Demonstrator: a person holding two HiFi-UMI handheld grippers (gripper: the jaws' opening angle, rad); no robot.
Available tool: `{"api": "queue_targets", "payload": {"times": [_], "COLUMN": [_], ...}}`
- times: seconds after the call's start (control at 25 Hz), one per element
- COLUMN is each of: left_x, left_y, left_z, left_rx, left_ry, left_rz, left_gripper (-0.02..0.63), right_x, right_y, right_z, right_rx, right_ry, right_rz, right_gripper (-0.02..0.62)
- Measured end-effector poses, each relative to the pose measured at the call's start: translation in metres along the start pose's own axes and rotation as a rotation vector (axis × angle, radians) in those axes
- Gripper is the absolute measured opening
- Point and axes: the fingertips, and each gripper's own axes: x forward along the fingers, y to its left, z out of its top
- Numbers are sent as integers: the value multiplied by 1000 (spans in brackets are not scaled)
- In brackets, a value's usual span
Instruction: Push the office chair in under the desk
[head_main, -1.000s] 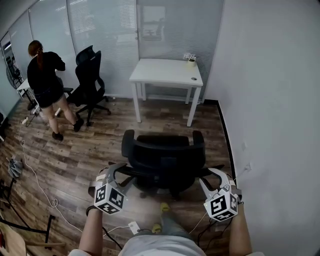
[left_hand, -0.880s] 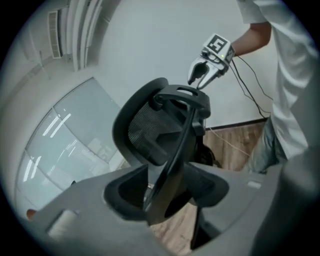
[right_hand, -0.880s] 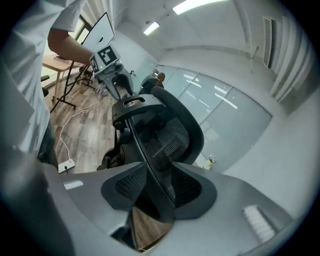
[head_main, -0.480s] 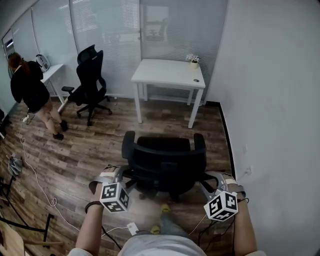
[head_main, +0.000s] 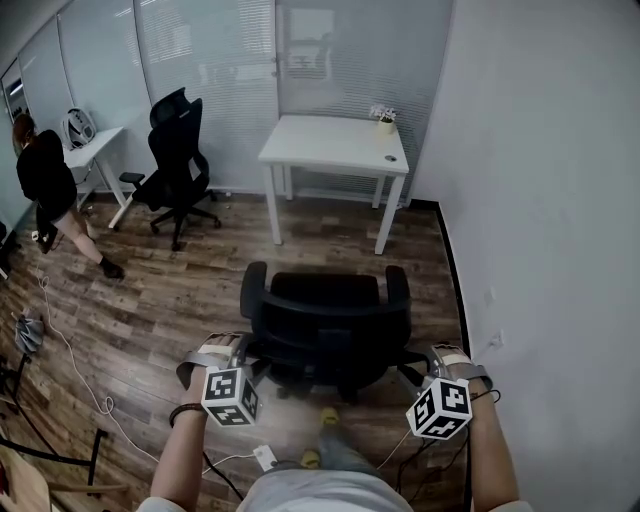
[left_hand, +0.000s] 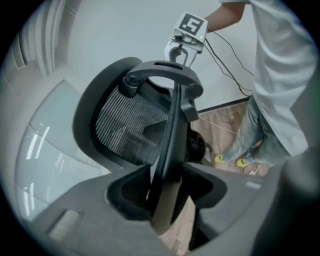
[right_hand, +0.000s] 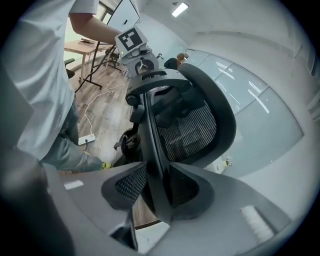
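The office chair (head_main: 328, 318) is seen at the lower centre of the head view, faced toward the desk (head_main: 330, 140). The desk stands at the upper centre, well apart from the chair, with bare floor (head_main: 330, 250) between them. The backrest (left_hand: 120, 120) is flanked on both sides. Its left edge is straddled by the left gripper (left_hand: 169, 172), whose jaws have just been closing. They are held fairly wide, with the rim between them and a thin sliver of light at one pad, so the rim is judged not yet firmly clamped. The right edge is taken by the right gripper (right_hand: 152, 175), whose pads are set against the rim on both sides with no gap shown. The two grippers are placed level with each other in the frame, so neither is nearer the desk. The chair's width is laid across the frame and is lined up almost squarely with the opening under the desk. An even push from both sides, straight toward the top of the frame, is therefore judged to be called for.
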Motion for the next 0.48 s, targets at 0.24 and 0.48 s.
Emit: {"api": "queue_targets", "payload": {"times": [0.24,0.48], "left_x": [4,9], "left_y": [1,9], "left_z": [-1,-3], "left_rx": [10,14], "left_ry": [-8,-6], "left_rz": [6,10], "left_gripper": [193,192], "right_x": [6,11], "right_y": [0,-8], "right_z": [-1,0], "right_rx": [14,29], "right_ry": [4,5], "right_rz": [5,-39], "right_gripper": [138,149]}}
